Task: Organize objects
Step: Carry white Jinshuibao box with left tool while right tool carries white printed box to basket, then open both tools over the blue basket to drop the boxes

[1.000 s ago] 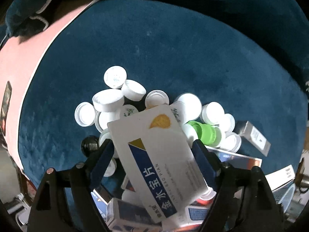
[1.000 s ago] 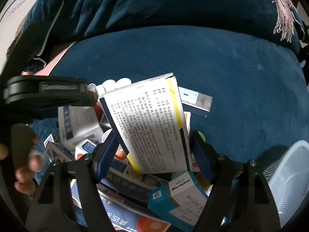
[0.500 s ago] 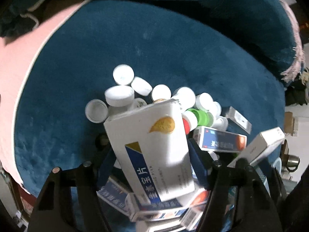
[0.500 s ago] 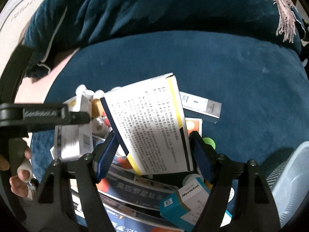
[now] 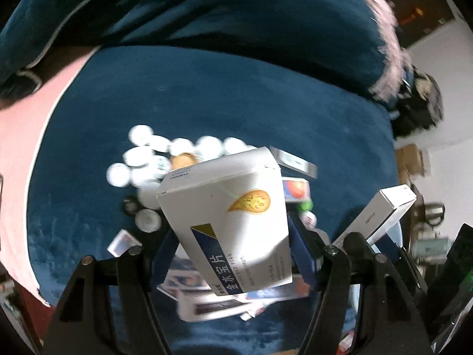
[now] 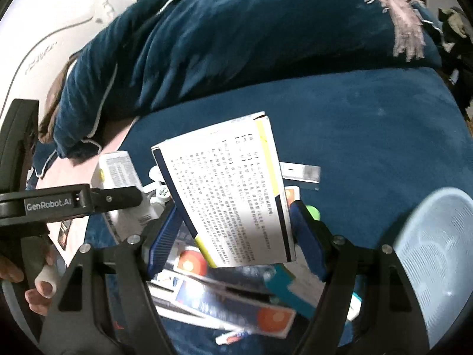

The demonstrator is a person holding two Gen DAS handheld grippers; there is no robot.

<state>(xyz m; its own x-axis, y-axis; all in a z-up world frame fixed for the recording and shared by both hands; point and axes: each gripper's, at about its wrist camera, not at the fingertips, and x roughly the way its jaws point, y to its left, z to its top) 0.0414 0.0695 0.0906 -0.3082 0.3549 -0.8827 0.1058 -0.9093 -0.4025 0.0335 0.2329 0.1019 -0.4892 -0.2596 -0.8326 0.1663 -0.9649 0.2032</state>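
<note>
My left gripper [image 5: 233, 254] is shut on a white medicine box with a blue band and a gold drop [image 5: 233, 213], held above the pile. My right gripper [image 6: 236, 233] is shut on a white box with printed text and yellow and navy stripes [image 6: 227, 189]. That box also shows in the left wrist view [image 5: 381, 216], and the left gripper and its box show at the left of the right wrist view [image 6: 118, 177]. Below lie white-capped bottles [image 5: 147, 159] and several flat medicine boxes [image 6: 224, 301] on a blue cushion [image 5: 236, 94].
A pale blue mesh basket [image 6: 434, 254] stands at the right of the right wrist view. A teal box [image 6: 283, 287] lies in the pile. A pink surface [image 5: 26, 136] borders the cushion on the left. A blue blanket with a pink fringe [image 6: 399, 14] lies behind.
Both grippers have lifted higher with their boxes, so the pile looks smaller. The left view has swung right. The basket fills more of the right view.
</note>
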